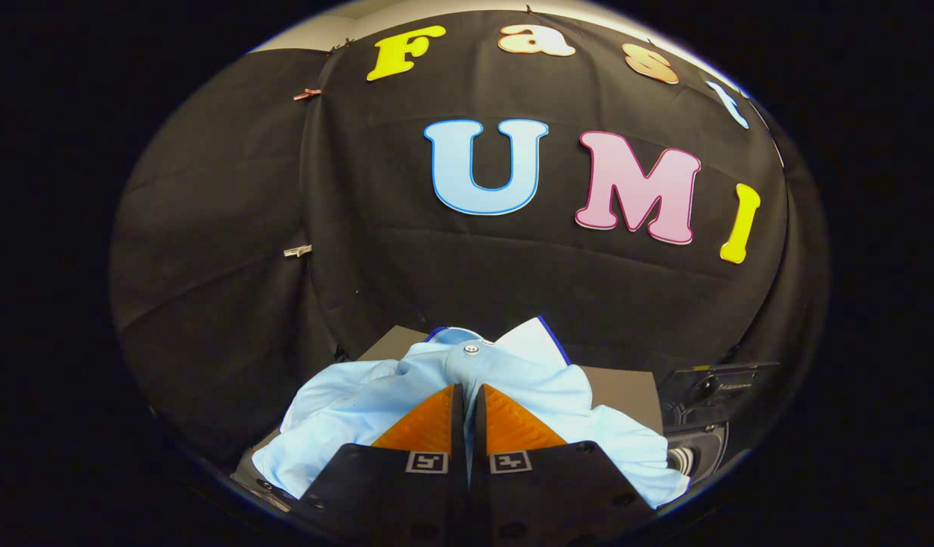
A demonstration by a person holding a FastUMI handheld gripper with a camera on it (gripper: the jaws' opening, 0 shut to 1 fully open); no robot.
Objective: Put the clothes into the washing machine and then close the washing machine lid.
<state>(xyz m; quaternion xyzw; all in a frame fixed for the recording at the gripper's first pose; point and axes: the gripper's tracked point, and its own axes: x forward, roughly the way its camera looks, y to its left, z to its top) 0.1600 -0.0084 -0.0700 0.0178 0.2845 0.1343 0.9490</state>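
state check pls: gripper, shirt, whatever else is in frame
gripper: shut on shirt, fingers nearly together with a fold of cloth pinched between them
shirt: light blue, held up and crumpled, draped around the fingers, snap button just ahead of the tips
washing machine: dark, below and beyond the shirt; lid state cannot be told

Lt blue shirt [406,395], navy trim.

The gripper [467,395] points toward twelve o'clock, its two fingers [425,425] nearly closed, pinching light blue shirt [512,380] fabric.
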